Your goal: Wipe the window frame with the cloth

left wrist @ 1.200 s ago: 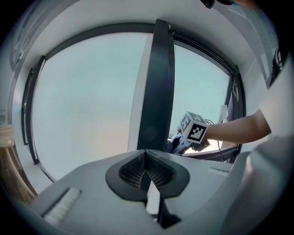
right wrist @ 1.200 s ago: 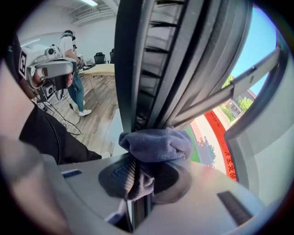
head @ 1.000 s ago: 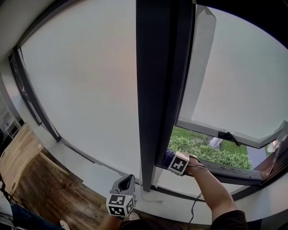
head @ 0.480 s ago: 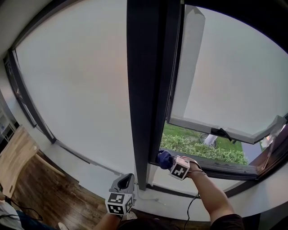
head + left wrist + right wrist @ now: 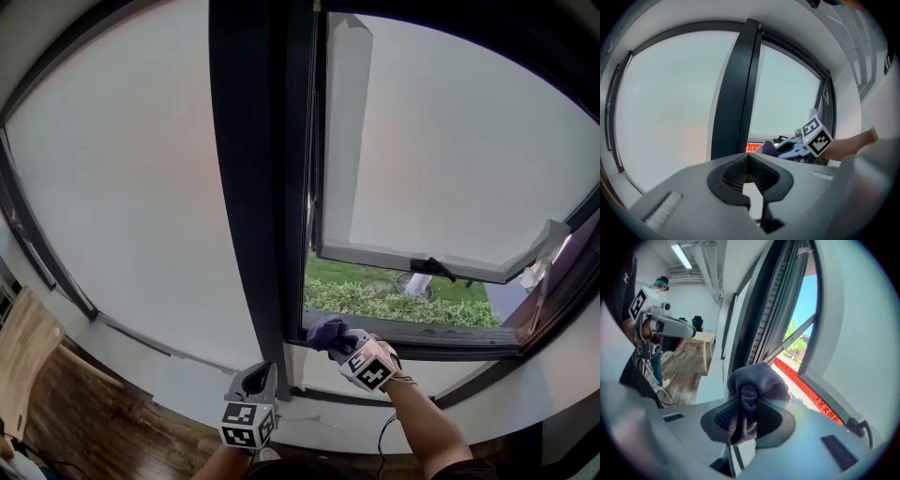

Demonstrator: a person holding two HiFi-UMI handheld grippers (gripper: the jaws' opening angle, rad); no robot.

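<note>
**Two tongs, one cloth, and a corner of the frame**

One of them, the right gripper [image 5: 339, 343], is clenched on a blue-grey cloth [image 5: 323, 332]. From where I stand the wad sits low in the opening, at the corner where the dark upright of the window frame [image 5: 251, 187] meets the bottom rail [image 5: 441, 343]. Whether it presses on the metal or hangs just off it I cannot tell. The fabric bulges out in a soft lump above the pads [image 5: 723, 417], with a pinched fold running down between them. The left gripper [image 5: 259, 380] hangs lower, near the white sill wall [image 5: 187, 380], its jaws closed together with nothing in them.

The cloth looks light and limp, a thing that crumples rather than slides, so it will likely drag on the frame and mould into its corners. I judge the grip sound as it is: a bunch taken through the middle, with enough sticking out to do the wiping. A hold nearer an edge would probably let it flap or pull free on a hard stroke.
</note>
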